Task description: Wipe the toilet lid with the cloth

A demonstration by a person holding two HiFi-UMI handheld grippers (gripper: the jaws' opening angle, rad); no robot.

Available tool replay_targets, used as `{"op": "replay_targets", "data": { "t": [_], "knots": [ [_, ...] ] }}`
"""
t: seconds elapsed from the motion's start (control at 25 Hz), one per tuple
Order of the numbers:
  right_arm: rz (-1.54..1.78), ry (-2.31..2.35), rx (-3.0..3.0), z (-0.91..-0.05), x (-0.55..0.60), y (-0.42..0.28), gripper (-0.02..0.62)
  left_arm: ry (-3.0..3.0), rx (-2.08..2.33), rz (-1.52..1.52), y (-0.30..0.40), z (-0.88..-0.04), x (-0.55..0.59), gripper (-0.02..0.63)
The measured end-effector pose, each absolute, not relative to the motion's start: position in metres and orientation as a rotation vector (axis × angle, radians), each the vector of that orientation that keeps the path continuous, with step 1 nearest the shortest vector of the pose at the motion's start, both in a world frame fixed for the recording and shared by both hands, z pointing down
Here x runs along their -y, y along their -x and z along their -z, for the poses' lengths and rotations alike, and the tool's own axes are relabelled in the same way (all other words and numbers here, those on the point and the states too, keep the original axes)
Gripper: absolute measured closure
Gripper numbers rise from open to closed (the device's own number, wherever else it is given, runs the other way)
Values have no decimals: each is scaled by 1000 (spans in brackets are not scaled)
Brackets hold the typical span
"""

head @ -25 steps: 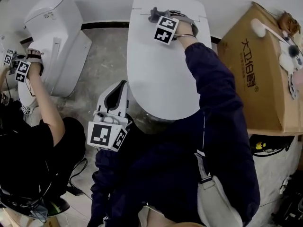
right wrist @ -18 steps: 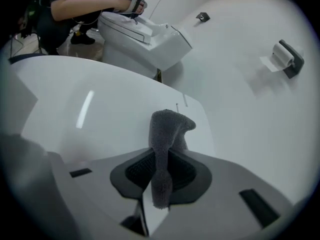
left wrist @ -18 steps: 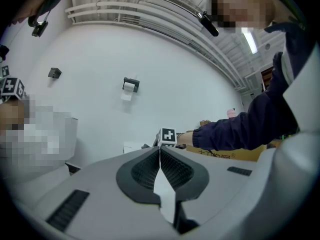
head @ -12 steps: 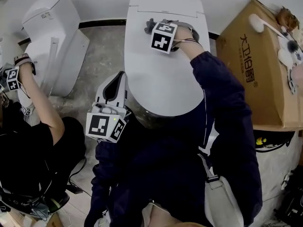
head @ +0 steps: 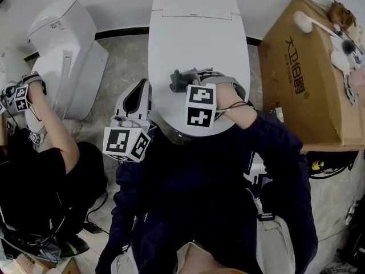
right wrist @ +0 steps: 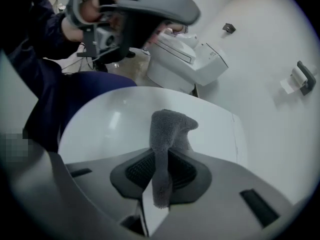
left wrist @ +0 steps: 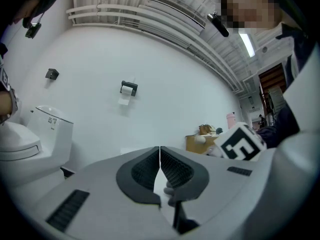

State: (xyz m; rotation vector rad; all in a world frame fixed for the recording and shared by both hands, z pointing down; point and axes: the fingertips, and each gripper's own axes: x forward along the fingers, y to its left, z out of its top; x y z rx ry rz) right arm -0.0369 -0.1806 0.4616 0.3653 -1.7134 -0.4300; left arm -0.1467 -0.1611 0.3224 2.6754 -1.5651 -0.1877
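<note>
Over front end of toilet lid: right hand-held gripper clamps cloth; lid runs ahead toward wall. Left hand-held gripper closed, empty.

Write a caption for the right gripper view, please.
Right gripper shut on a grey cloth, white toilet lid behind it.

A second white toilet stands at ten o'clock, with a person in black crouched beside it. At two o'clock sits a brown cardboard box, possibly with brushes on top. A paper-roll holder hangs on the wall.
</note>
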Motion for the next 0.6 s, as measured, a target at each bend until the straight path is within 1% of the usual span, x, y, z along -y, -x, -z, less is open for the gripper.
{"op": "replay_targets", "data": {
  "t": [0.2, 0.36, 0.48, 0.6],
  "knots": [
    [387, -262, 1746, -466, 114, 35, 518, -2694, 1543, 193, 139, -318, 166, 589],
    [361, -195, 1748, -468, 90, 32, 517, -2713, 1524, 195, 132, -316, 165, 589],
    [366, -223, 1780, -460, 105, 32, 517, -2719, 1527, 200, 132, -313, 161, 589],
    [456, -405, 1783, -436, 165, 33, 517, -2718, 1539, 203, 135, -312, 155, 589]
  ]
}}
